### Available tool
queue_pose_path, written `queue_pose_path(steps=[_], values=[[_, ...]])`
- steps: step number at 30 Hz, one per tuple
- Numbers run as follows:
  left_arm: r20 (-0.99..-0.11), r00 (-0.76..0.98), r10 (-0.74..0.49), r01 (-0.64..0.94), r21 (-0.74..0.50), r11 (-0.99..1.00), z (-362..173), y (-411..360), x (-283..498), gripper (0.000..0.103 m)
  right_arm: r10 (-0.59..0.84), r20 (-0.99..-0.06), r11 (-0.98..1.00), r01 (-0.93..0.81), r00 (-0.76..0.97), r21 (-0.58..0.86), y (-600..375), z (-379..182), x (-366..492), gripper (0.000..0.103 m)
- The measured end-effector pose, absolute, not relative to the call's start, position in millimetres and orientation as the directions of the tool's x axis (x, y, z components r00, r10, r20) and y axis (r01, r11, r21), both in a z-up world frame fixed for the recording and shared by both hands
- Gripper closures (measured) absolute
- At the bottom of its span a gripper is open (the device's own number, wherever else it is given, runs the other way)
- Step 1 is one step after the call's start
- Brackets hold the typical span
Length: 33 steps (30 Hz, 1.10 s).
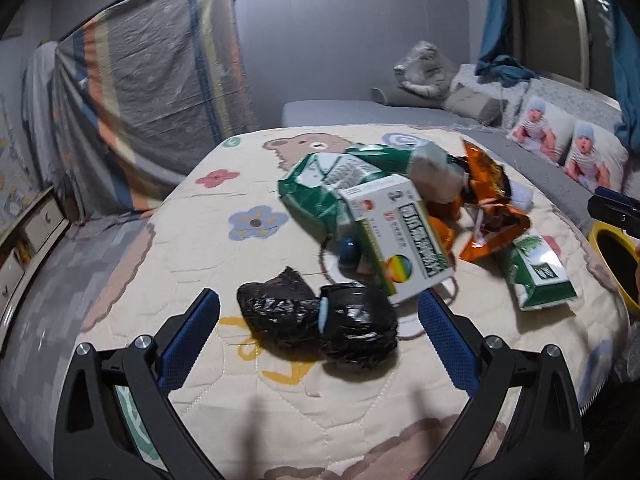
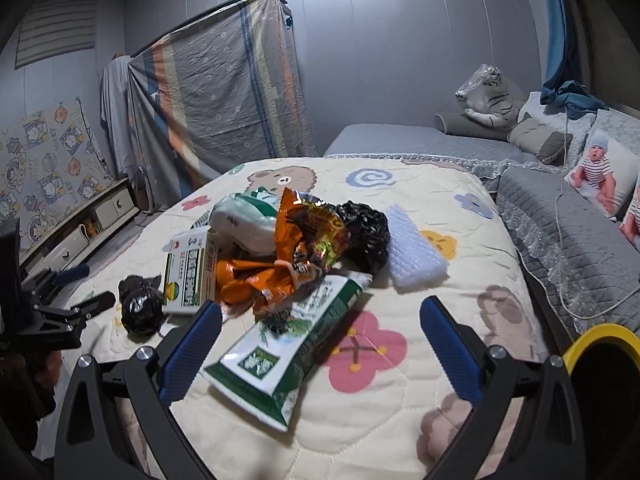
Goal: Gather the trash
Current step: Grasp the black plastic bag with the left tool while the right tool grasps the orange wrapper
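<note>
approach step: we hold the left gripper (image 1: 319, 322) open around the black bag (image 1: 320, 320); right gripper (image 2: 320, 330) open over the green packet (image 2: 286, 352); next, close.

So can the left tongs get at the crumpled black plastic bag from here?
Probably yes: the left tongs are open, and the crumpled black plastic bag lies right between the fingers on the quilt, nothing over it. The green-and-white box sits just behind.
</note>
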State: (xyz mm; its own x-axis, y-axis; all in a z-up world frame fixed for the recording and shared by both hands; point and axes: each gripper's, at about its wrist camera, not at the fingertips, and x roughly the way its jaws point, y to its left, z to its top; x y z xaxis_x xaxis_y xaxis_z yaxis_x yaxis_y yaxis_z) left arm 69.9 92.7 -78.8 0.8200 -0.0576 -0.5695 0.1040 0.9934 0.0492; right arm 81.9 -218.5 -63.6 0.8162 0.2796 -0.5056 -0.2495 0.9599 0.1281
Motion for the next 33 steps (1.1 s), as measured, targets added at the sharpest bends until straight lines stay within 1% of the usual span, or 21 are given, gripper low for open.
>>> queue_pose_path(steps=[3, 6, 9, 12, 16, 21, 24, 26, 27, 29, 30, 31, 32, 33], values=[[-0.555, 0.832, -0.007, 0.037, 0.043, 0.998, -82, 96, 75, 0.008, 0.276, -0.486, 0.961, -0.243, 0.829, 0.130, -211, -64, 95, 0.007], [-0.541, 0.841, 0.001, 0.006, 0.010, 1.000, -84, 97, 81, 0.008, 0.265, -0.485, 0.964, -0.233, 0.833, 0.126, -204, -65, 110, 0.007], [-0.554, 0.833, 0.001, -0.004, -0.005, 1.000, -89, 95, 89, 0.008, 0.277, -0.495, 0.961, -0.236, 0.824, 0.144, -197, -69, 129, 0.007], [-0.567, 0.824, -0.006, -0.028, -0.051, 0.998, -97, 99, 98, 0.008, 0.277, -0.502, 0.961, -0.242, 0.819, 0.134, -189, -71, 147, 0.007], [-0.574, 0.819, 0.010, -0.057, -0.064, 0.996, -106, 102, 108, 0.008, 0.270, -0.515, 0.963, -0.242, 0.813, 0.122, -181, -76, 165, 0.007], [-0.612, 0.791, -0.003, -0.066, -0.090, 0.994, -122, 105, 123, 0.008, 0.232, -0.561, 0.972, -0.205, 0.795, 0.111, -176, -87, 194, 0.007], [-0.619, 0.785, -0.016, -0.064, -0.107, 0.992, -126, 107, 129, 0.008, 0.213, -0.589, 0.977, -0.182, 0.780, 0.113, -178, -95, 210, 0.007], [-0.628, 0.778, -0.023, -0.064, -0.116, 0.991, -129, 107, 134, 0.008, 0.218, -0.608, 0.976, -0.176, 0.764, 0.129, -180, -99, 220, 0.007], [-0.632, 0.774, -0.027, -0.062, -0.118, 0.991, -130, 107, 136, 0.008, 0.228, -0.615, 0.974, -0.180, 0.755, 0.139, -179, -102, 224, 0.009], [-0.636, 0.770, -0.041, -0.049, -0.123, 0.991, -132, 107, 139, 0.011, 0.240, -0.629, 0.971, -0.190, 0.739, 0.147, -178, -105, 229, 0.014], [-0.640, 0.767, -0.050, -0.040, -0.126, 0.991, -134, 106, 141, 0.019, 0.247, -0.634, 0.969, -0.197, 0.733, 0.149, -176, -106, 232, 0.017], [-0.648, 0.759, -0.063, -0.028, -0.129, 0.991, -136, 105, 143, 0.024, 0.253, -0.637, 0.967, -0.203, 0.728, 0.152, -174, -107, 233, 0.021], [-0.653, 0.754, -0.072, -0.021, -0.133, 0.991, -137, 104, 143, 0.027, 0.261, -0.642, 0.965, -0.208, 0.721, 0.158, -173, -108, 235, 0.022], [-0.654, 0.753, -0.077, -0.018, -0.137, 0.990, -137, 104, 144, 0.033, 0.265, -0.643, 0.964, -0.212, 0.719, 0.160, -172, -108, 236, 0.027]])
